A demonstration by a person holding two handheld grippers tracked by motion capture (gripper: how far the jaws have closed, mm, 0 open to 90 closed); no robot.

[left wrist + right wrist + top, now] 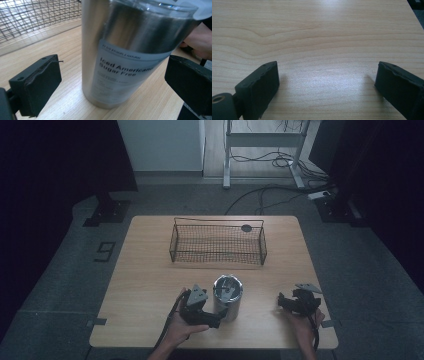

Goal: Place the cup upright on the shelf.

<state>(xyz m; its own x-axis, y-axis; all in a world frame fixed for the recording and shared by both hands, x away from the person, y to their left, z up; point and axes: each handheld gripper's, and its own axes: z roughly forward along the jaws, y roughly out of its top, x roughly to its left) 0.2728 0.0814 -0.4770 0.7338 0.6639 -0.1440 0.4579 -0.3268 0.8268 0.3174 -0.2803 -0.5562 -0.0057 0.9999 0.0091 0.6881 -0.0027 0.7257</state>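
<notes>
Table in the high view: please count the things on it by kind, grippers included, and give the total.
Metal can: 1
Wire basket: 1
Dark round disc: 1
Grippers: 2, left gripper and right gripper
Total: 5

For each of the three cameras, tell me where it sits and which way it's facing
High view: above the person's side, looking forward and down on the table, wire basket, both hands and grippers.
Left gripper view: rides the left gripper, looking along its open jaws at the steel can.
Right gripper view: rides the right gripper, looking down at bare wood between open jaws.
Shared: can and basket appear in the high and left gripper views.
</notes>
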